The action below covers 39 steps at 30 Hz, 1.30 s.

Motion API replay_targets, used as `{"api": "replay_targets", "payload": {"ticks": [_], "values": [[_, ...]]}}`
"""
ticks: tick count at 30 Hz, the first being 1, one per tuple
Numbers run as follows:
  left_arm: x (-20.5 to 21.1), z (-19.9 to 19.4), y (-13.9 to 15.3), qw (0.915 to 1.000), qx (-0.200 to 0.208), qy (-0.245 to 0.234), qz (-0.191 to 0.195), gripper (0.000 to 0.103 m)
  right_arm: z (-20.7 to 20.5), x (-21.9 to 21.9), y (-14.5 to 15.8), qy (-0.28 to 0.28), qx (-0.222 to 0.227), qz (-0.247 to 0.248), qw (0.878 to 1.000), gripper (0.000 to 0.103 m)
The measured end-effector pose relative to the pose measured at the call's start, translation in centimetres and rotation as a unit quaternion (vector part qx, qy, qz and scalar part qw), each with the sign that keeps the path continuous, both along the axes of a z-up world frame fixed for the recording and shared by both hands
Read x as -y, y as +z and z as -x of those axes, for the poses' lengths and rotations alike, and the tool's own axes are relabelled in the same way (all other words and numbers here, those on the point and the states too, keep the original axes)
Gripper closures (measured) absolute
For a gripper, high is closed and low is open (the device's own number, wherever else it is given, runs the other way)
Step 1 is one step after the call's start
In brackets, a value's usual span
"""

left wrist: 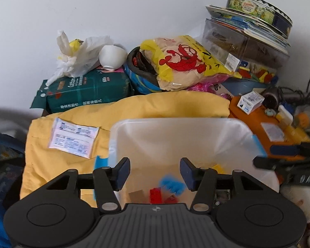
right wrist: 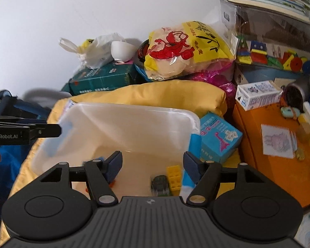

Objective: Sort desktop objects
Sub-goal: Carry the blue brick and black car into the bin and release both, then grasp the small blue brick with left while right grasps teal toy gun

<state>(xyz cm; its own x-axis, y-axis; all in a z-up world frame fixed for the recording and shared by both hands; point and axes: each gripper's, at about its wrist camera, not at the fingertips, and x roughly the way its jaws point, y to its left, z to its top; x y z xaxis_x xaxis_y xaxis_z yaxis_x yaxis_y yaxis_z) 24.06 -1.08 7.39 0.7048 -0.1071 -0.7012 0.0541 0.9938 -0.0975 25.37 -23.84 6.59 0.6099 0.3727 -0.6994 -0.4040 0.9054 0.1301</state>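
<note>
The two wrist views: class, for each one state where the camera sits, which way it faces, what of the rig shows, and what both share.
Left wrist: on the left gripper, facing forward and down into the translucent bin; own open jaws, plus the right gripper at right.
Right wrist: on the right gripper, same direction; open jaws, left gripper at left.
Shared: bin, yellow cloth, lobster-print bag, white wall.

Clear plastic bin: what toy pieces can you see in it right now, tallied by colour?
Red plastic brick: 1
Blue plastic piece, blurred: 1
Yellow plastic brick: 1
Tan block: 1
Dark toy car: 1
Total: 5 visible in the clear plastic bin; more may be hidden.
</note>
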Motion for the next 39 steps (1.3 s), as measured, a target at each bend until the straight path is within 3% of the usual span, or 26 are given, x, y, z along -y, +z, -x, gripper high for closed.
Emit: {"api": "replay_targets", "payload": {"ticks": [3, 8, 11, 16, 22, 25, 26, 31, 33, 39], "values": [[-0.3, 2.5, -0.4, 0.9997, 0.012, -0.021, -0.004, 0.046, 1.0, 0.8, 0.1, 0.000, 0.005, -0.020, 1.000, 0.035], [0.0, 10.0, -2.4, 0.9983, 0.031, -0.049, 0.000, 0.046, 5.1, 2.2, -0.7, 0.014, 0.017, -0.043, 0.999, 0.034], [0.3, 14.1, -5.1, 0.9986, 0.020, -0.044, 0.021, 0.046, 8.4, 2.8, -2.0, 0.023, 0.033, -0.033, 0.999, 0.032], [2.1, 18.1, -10.1, 0.9979, -0.035, -0.041, 0.035, 0.046, 12.9, 2.5, -5.9, 0.047, 0.024, 0.008, 0.999, 0.031], [4.7, 19.4, -14.1, 0.9947, -0.070, -0.072, 0.021, 0.051, 15.1, 2.3, -8.7, 0.050, -0.007, 0.029, 0.998, 0.031], [5.1, 19.3, -15.2, 0.9935, -0.085, -0.075, 0.012, 0.075, 15.7, 2.1, -9.1, 0.057, -0.012, 0.035, 0.998, 0.031], [5.1, 19.4, -15.3, 0.9939, -0.081, -0.074, 0.007, 0.077, 15.8, 2.0, -9.1, 0.059, -0.012, 0.036, 0.998, 0.031], [3.7, 20.2, -14.6, 0.9958, -0.067, -0.062, 0.008, 0.077, 16.1, 0.5, -9.4, 0.077, -0.013, 0.032, 0.996, 0.027], [3.1, 20.4, -14.2, 0.9966, -0.064, -0.050, 0.013, 0.077, 16.1, -0.6, -10.0, 0.089, -0.010, 0.035, 0.995, 0.020], [1.6, 20.9, -12.9, 0.9978, -0.056, -0.027, 0.025, 0.077, 15.5, -3.8, -12.5, 0.112, -0.028, 0.046, 0.992, 0.019]]}}
